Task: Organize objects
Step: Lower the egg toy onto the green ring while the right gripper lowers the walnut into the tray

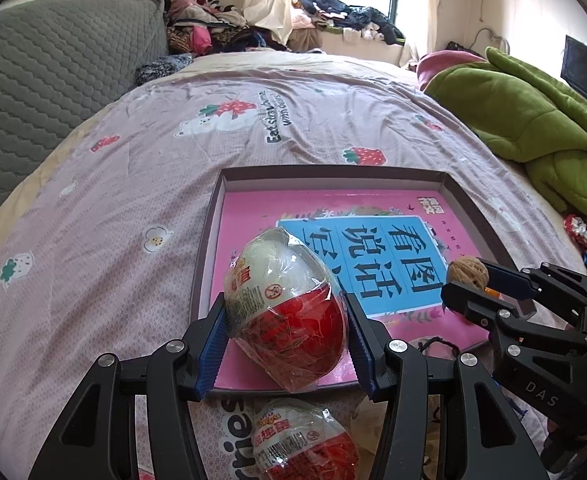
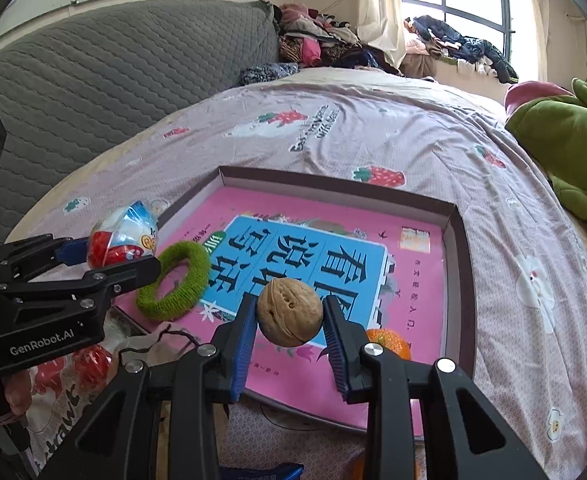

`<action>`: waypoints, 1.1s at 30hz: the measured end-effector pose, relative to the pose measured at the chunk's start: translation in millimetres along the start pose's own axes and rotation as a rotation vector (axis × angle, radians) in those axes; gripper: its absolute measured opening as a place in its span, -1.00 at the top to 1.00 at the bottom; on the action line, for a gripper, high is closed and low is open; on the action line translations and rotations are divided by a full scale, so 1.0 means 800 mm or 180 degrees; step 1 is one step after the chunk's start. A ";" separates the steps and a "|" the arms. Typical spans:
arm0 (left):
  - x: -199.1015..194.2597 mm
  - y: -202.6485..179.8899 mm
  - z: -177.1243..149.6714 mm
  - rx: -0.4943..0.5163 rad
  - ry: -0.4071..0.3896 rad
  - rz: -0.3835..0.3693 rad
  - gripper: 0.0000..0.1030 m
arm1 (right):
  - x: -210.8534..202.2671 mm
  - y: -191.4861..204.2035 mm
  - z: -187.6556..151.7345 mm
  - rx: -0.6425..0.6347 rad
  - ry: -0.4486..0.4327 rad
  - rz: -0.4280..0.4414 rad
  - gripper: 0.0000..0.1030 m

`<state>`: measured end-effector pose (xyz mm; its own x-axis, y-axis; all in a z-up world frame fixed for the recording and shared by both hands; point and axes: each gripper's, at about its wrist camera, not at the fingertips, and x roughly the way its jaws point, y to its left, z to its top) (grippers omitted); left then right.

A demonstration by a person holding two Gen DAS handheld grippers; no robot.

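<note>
Evidently light, slick-wrapped toy egg point(image 1: 287, 312) clamped across its belly by left gripper point(image 1: 287, 320); hard round walnut point(image 2: 290, 312) pinched in right gripper point(image 2: 290, 320), prone to slipping.

1. My toy egg point(image 1: 287, 312) wears shiny, crinkly plastic wrap.
2. My walnut point(image 2: 290, 312) is rough and bumpy.
3. The hair ring point(image 2: 174, 280) looks fuzzy.
4. The bedsheet point(image 1: 133, 184) is soft cloth.
</note>
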<state>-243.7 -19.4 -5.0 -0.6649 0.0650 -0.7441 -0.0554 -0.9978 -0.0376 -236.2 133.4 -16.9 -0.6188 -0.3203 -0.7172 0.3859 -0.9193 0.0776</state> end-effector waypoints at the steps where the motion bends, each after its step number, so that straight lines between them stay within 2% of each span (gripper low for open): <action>1: 0.001 0.000 0.000 0.0010 0.0005 0.0016 -0.08 | 0.003 0.000 -0.001 -0.0005 0.0031 0.0006 0.34; 23: 0.027 0.003 -0.006 0.0047 0.0203 0.0093 -0.08 | 0.037 0.000 -0.020 0.0044 0.0363 -0.0050 0.34; 33: 0.037 0.001 -0.001 0.0074 0.0251 0.0116 -0.08 | 0.040 -0.001 -0.021 0.0104 0.0399 -0.0017 0.34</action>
<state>-262.9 -18.2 -27.9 -0.6062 0.0262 -0.7949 -0.0501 -0.9987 0.0053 -244.7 128.1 -51.3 -0.5297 -0.2862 -0.7984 0.3591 -0.9285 0.0946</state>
